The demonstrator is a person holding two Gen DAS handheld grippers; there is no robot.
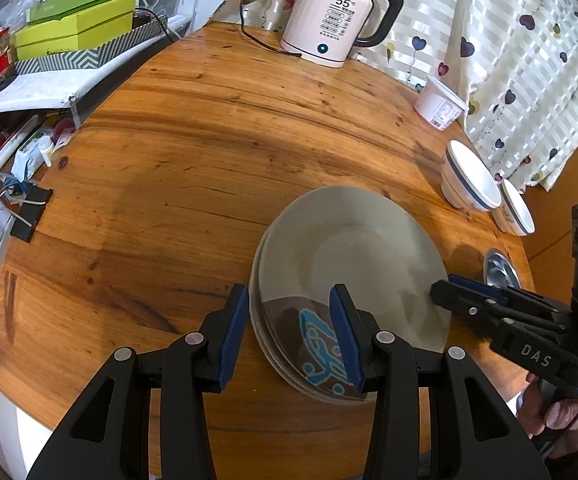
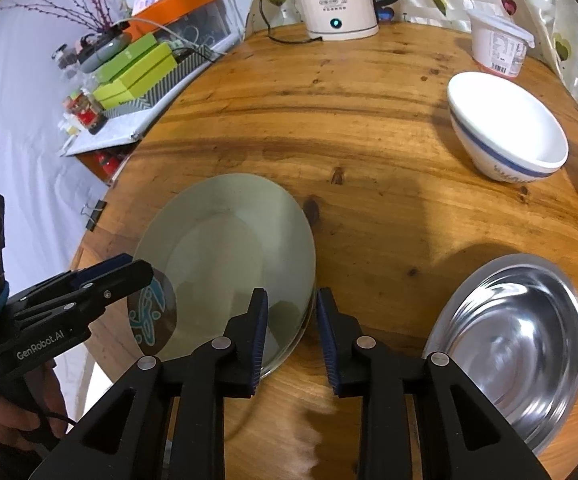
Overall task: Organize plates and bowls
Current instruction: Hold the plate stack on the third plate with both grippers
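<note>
Low and centre on the round wooden table (image 2: 369, 128) sits the white plate stack (image 2: 225, 264). Left gripper (image 1: 289, 336) straddles its edge, half-wide; right gripper (image 2: 292, 336), narrow, brackets the opposite rim unpressed. Stacking looks finished; next, probably the blue-banded bowls (image 2: 509, 128) upper right.

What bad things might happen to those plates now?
1. The right tongs are opening around the rim of the top plate, which sits a bit off-centre on the plates beneath, so it might slide.
2. The left tongs straddle the stack's near rim; a nudge could shift the plates on the table.
3. The steel dish lies close to the table's edge and could get bumped off.
</note>
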